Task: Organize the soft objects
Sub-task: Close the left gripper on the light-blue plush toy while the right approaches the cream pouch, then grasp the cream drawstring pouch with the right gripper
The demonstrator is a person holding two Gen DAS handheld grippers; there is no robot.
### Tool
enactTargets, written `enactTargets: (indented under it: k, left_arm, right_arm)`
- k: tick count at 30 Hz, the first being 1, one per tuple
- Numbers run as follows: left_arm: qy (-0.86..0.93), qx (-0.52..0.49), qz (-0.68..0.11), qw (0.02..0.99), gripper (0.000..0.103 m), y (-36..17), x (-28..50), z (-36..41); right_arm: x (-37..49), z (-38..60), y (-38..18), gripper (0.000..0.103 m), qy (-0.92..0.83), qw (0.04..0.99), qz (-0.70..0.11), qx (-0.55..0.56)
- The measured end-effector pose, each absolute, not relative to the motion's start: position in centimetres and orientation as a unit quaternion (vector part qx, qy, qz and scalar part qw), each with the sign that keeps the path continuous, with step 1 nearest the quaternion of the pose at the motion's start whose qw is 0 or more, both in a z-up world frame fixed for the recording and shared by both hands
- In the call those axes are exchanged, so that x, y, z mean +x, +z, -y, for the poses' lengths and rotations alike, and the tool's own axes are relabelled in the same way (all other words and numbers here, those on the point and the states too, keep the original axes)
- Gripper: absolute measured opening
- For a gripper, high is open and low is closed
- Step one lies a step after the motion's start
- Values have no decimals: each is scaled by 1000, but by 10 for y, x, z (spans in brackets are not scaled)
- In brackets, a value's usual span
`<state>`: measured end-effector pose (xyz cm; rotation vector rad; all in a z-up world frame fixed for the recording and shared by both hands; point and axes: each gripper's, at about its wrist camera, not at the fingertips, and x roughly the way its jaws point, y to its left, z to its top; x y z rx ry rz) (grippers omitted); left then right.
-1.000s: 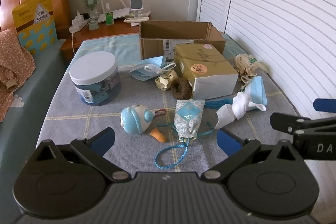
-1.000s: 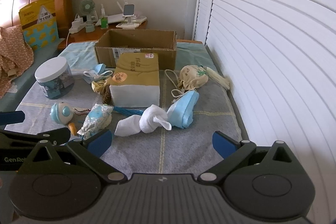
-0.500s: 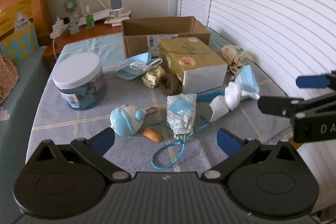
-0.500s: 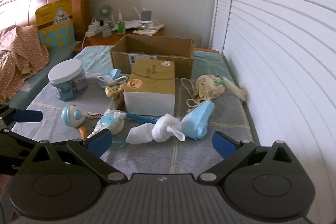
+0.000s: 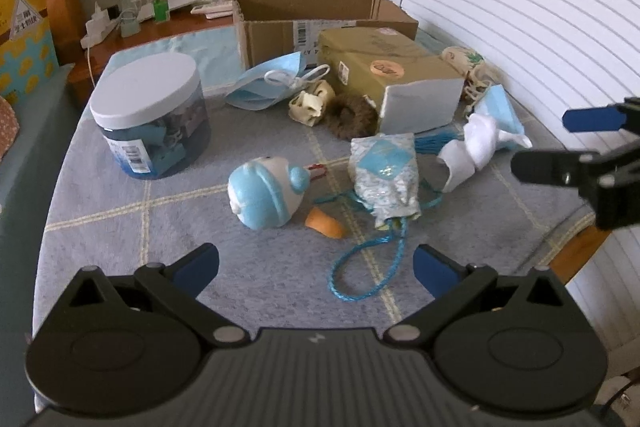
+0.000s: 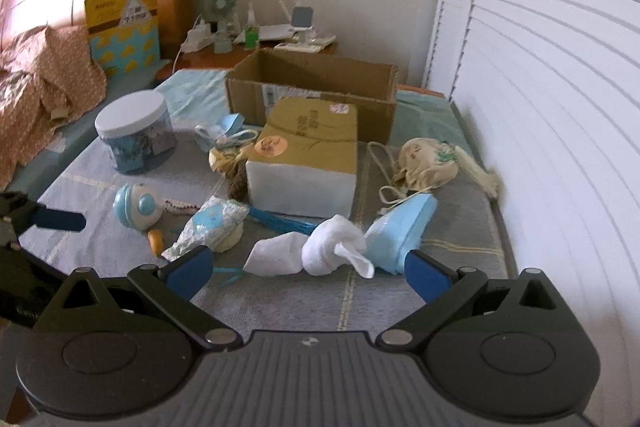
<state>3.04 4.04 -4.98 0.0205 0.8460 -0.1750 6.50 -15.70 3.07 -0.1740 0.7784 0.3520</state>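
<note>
Soft things lie on a grey cloth-covered table (image 5: 120, 227): a patterned drawstring pouch (image 5: 386, 179) with a blue cord, a knotted white sock (image 6: 316, 253), a blue face mask (image 5: 266, 83), a second blue mask (image 6: 404, 231), a brown scrunchie (image 5: 352, 111), a cream pouch (image 6: 430, 163). An open cardboard box (image 6: 312, 87) stands at the back. My left gripper (image 5: 316, 269) is open and empty, just short of the cord. My right gripper (image 6: 308, 273) is open and empty, close before the white sock.
A closed tan box (image 6: 308, 147) stands mid-table. A white-lidded jar (image 5: 150, 115) is at the left. A blue round toy (image 5: 266, 193) and an orange piece (image 5: 326, 225) lie near the front. White shutters (image 6: 560, 107) run along the right. A nightstand (image 6: 260, 43) is behind.
Both grippers have moved forward toward the table, so the objects look larger and nearer. The left view has swung right. Nothing on the table has moved.
</note>
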Motion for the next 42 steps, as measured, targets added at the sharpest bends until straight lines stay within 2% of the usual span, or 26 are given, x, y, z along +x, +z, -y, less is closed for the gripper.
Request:
enactTargets:
  k: [10,17,23,26,29,33,42]
  left_arm:
    - [-99,0,-404,909,102,-55,43,-62]
    - [-88,35,-383,919,100,-47,57,-69]
    - [-102,15,-383,918,84,-49,72,-68]
    - [-107,-4,-392,914,68,-54,77,-69]
    - [-109,-12,-396,912,67,-58,81,-68]
    - [-108,-19,-393,913,53,-60,84,-70]
    - [-108,-14,-386,916,52,-53,83,-73]
  right_arm:
    - [81,147,10,103,188,888,-407,-102]
    - [86,143,8,103,204,885,-405,-102]
    - [89,139,8,103,224,884,-396,-108]
    - [90,137,7,103,234,881,-396,-111]
    - [90,135,5,103,239,879,-395,-118]
    - [90,131,3,103,249,875,-395,-124]
    - [89,125,4,103,254,875,-388,-139]
